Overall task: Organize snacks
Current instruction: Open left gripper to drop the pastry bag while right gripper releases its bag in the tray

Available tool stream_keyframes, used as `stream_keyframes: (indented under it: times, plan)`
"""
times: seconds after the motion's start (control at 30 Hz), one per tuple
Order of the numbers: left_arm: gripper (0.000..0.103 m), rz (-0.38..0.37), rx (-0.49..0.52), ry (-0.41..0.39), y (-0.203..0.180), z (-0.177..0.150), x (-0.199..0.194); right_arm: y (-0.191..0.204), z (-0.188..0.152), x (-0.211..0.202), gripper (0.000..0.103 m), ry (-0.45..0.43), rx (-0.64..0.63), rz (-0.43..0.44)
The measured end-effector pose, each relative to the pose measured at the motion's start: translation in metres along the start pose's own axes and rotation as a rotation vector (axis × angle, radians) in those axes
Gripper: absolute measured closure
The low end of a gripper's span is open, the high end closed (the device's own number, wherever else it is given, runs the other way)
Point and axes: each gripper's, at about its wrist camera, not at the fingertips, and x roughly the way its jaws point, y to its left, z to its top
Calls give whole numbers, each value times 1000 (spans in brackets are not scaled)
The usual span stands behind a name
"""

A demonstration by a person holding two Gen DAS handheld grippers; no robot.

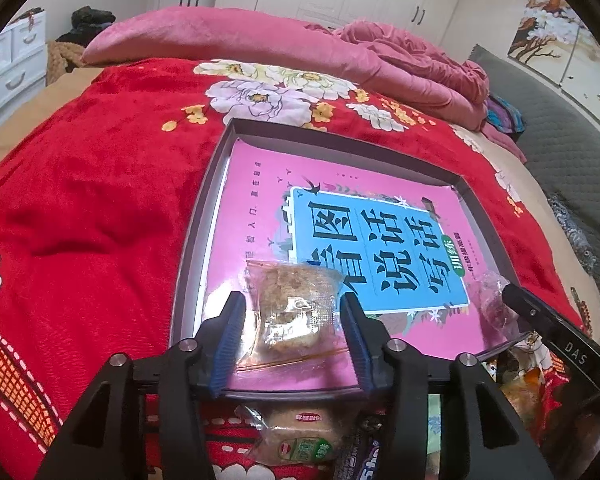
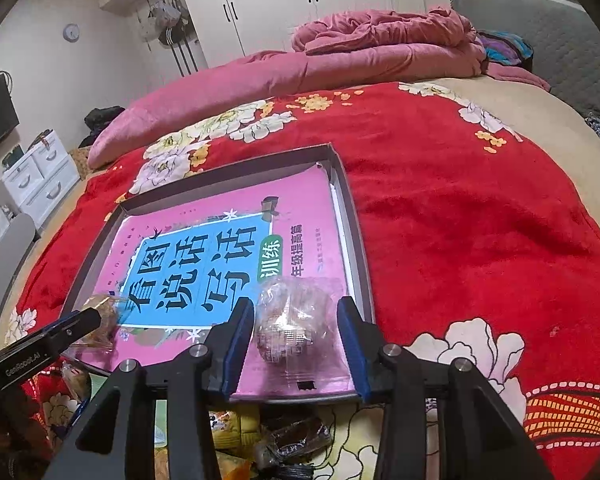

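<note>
Two wrapped snacks (image 1: 290, 312) (image 2: 294, 322), loose pile (image 2: 276, 444) half hidden

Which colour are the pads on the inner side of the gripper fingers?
Blue, on black fingers. The left wrist view shows the left gripper's pads best.

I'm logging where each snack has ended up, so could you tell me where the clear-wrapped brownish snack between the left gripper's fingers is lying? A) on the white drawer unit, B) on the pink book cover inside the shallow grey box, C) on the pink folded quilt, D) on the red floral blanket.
B: the clear-wrapped brownish snack lies on the pink book cover inside the shallow grey box, between the open left gripper fingers.
</note>
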Motion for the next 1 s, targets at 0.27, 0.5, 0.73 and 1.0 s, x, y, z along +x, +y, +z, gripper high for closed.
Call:
stream_keyframes:
  times: [0.27,0.5,0.73,1.0]
  plan:
    - [39,-14,-4,-31,1,2,-9,-1,1,-15,52,-40,-7,22]
    - [30,-25,-11,-71,4,3,-22,5,-1,-30,46,-79,-50,39]
    - [29,-16,-2,-86,4,0,-32,18,-4,-41,42,-104,-114,51]
    - [28,-23,19,-115,3,-8,-51,30,-13,-53,42,-121,-176,44]
